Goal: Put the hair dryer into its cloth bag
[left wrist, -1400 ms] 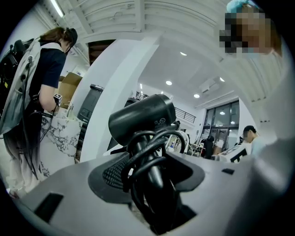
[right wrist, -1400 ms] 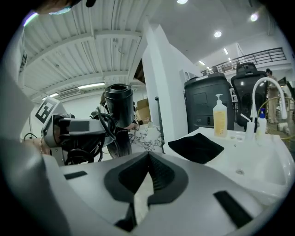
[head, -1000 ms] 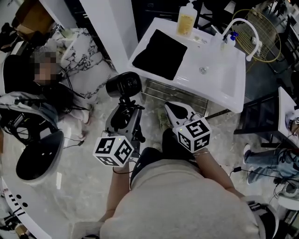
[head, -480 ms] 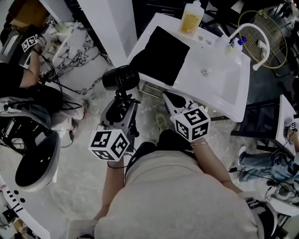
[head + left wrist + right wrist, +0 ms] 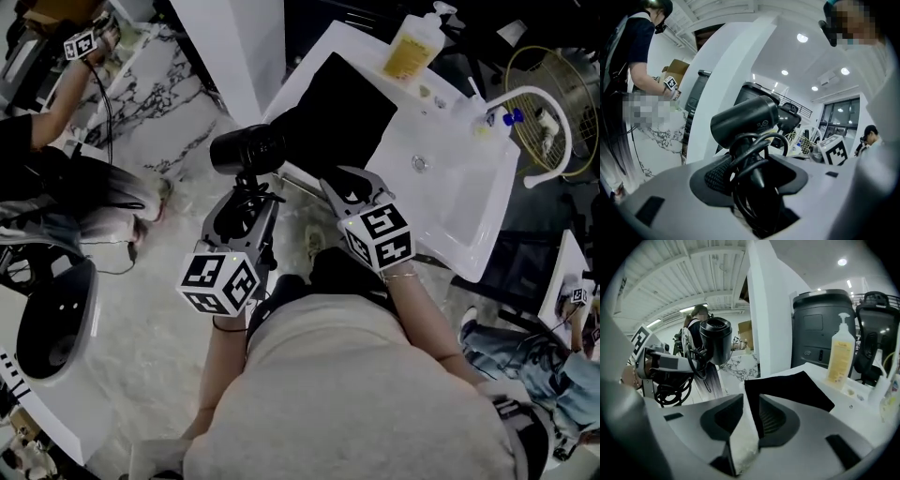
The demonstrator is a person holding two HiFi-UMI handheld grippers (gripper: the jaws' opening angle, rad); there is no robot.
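Clamping black hair dryer [image 5: 247, 150] by cord-wound handle, left gripper [image 5: 244, 197]; right gripper [image 5: 349, 182] just opened, empty

Head view: jaw tips of your left gripper [image 5: 246, 195] hidden under black plastic hair dryer [image 5: 248, 150] and its coiled black cord [image 5: 246, 211]. Left gripper view: dryer handle mostly buried beneath cord wraps. Near corner of flat black cloth bag [image 5: 342, 103] hidden behind your right gripper [image 5: 349, 183]. Label on yellow pump soap bottle [image 5: 411, 52] too small to read. Person in jeans [image 5: 525, 361] cut off by right edge.
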